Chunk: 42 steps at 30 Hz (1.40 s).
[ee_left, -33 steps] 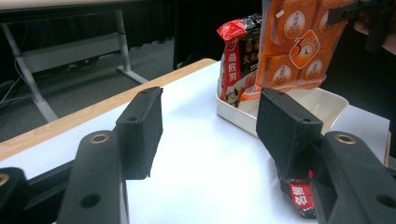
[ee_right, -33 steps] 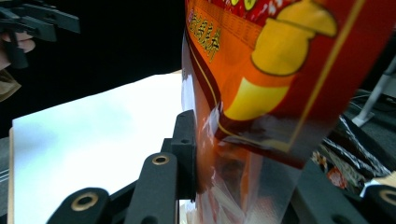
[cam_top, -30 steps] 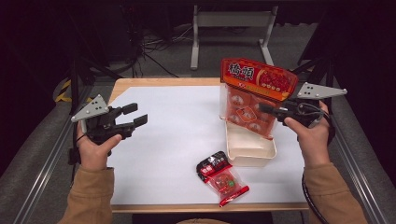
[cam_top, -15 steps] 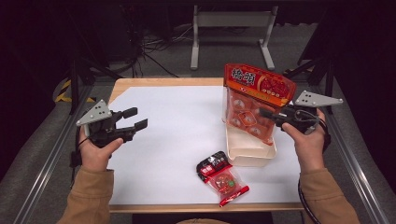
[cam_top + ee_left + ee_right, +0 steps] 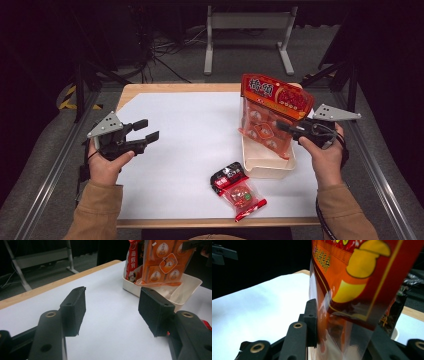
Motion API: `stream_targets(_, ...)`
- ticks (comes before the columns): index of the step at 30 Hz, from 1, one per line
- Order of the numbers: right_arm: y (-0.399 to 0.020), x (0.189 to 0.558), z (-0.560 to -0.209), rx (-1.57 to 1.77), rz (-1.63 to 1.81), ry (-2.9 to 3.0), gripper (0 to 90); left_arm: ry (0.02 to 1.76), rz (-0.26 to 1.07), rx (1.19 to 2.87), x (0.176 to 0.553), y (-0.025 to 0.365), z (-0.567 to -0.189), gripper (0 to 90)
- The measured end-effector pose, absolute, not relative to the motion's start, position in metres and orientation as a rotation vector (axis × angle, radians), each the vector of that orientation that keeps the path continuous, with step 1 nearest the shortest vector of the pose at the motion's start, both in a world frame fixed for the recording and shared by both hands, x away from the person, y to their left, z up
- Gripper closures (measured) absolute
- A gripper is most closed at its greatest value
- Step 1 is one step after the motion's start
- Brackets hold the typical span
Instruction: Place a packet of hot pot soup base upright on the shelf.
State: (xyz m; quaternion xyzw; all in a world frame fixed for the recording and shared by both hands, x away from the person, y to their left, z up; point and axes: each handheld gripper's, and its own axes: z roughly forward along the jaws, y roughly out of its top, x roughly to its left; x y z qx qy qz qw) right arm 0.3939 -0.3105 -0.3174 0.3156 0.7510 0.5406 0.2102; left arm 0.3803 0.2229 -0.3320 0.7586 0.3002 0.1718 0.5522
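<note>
Light falls from above onto the white bench (image 5: 180, 145), which reads bright and even, while the floor and room around it sink into near black. Shadows under the things on it are faint and soft. In the right gripper view the orange snack bag (image 5: 352, 285) sits so near the lens that it is blurred, with white glare on its clear film, and the black fingers (image 5: 310, 322) are soft. In the left gripper view the fingers (image 5: 75, 310) are sharp, the far background dim.

Dark room, grey floor (image 5: 165, 75), metal stand (image 5: 247, 22) behind table (image 5: 175, 89).
</note>
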Motion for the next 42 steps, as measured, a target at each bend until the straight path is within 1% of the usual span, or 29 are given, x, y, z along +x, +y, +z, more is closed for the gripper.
stream_targets(14,-0.308,0.39,-0.326,0.892,1.431,2.067,70.1,0.711,0.403,1.804,0.38,0.221,-0.336,39.2)
stream_targets(20,-0.307,0.388,-0.332,0.89,1.408,2.063,70.0,0.709,0.4,1.817,0.381,0.219,-0.337,41.0)
stream_targets(31,-0.306,0.384,-0.34,0.915,1.376,2.059,70.0,0.713,0.398,1.827,0.381,0.216,-0.338,40.0)
stream_targets(36,-0.301,0.378,-0.339,0.902,1.335,2.046,70.0,0.712,0.399,1.827,0.381,0.216,-0.338,40.0)
stream_targets(42,-0.301,0.37,-0.325,0.91,1.311,1.998,70.0,0.712,0.4,1.819,0.381,0.218,-0.337,40.0)
